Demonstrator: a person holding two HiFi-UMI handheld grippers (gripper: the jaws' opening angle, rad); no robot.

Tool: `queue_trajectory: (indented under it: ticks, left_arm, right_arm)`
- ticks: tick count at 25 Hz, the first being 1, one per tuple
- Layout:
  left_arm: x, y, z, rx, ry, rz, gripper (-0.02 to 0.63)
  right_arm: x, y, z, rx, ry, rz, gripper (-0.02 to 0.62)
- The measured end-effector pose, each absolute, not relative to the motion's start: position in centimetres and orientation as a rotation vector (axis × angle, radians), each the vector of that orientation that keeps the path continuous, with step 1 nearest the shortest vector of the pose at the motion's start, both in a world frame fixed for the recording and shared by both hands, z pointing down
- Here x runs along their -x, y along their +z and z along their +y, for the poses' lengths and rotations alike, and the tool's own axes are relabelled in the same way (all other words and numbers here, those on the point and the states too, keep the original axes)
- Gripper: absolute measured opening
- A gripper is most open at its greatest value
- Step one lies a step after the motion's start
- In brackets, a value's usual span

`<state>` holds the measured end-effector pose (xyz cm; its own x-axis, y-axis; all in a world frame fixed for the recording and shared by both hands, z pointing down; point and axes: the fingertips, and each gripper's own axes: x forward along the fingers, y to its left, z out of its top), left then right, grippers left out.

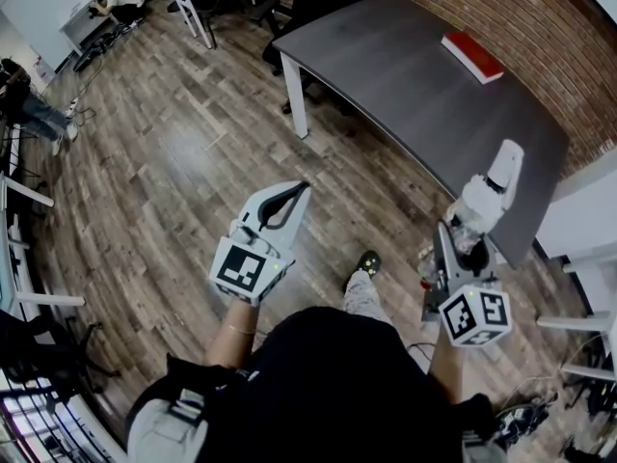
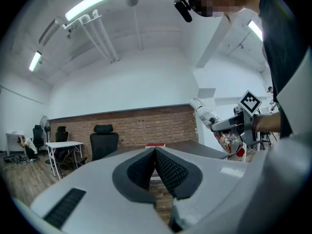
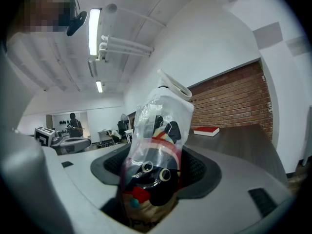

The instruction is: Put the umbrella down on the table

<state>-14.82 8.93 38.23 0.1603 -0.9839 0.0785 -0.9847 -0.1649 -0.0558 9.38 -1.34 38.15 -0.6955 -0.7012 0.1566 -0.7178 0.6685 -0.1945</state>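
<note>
Most of what I see is wooden floor, with the dark grey tabletop set against the brick wall at the far right and a black office chair at its far end. The person stands short of the tabletop's near edge. The umbrella is folded small and wrapped in a clear plastic sleeve. It is up in the air in the right hand-held gripper, whose jaws stand wide and clamp the printed body on both sides, with the white end sticking out past them toward the tabletop. It is not resting on anything yet. I'd judge it light, with soft fabric over a stiff core and a slick sleeve that could slide. A hold around the thick middle, as it has now, looks safer than one on the narrow end. A red book lies at the tabletop's far side, well apart from the nearer bare surface. The left hand-held gripper is pinched closed with nothing in it.
</note>
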Motion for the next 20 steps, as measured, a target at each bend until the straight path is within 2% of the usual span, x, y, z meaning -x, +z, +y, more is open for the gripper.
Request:
queue_trajectory:
  ticks: [20]
  left_arm:
    - [17.5, 37.6, -0.8, -2.256, 0.175, -2.164, -0.003]
  right_arm:
    - [-6.4, 38.3, -14.3, -1.055, 0.397, -2.866, 0.293]
